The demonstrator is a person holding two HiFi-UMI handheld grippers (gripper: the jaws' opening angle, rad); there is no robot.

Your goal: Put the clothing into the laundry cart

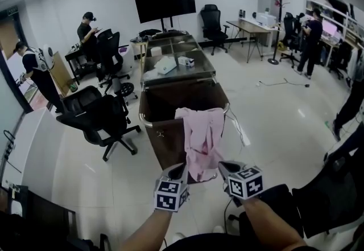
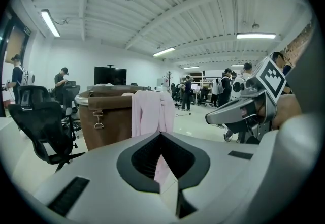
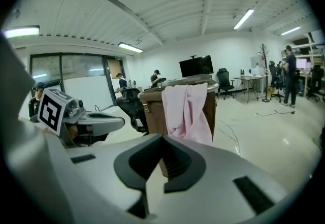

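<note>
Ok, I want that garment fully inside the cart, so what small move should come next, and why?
Probably raise the left tool up and forward over the near rim of the laundry cart, carrying the hem in. The pink garment is draped over that rim, mostly outside, and pink cloth shows between the left tool's closed jaws. The right tool is shut, seemingly empty.

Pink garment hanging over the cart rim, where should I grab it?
Grip the pink garment at its loose lower hem, from the near side: most of it hangs outside the laundry cart, so lifting the hem over the rim should tip it in.
</note>
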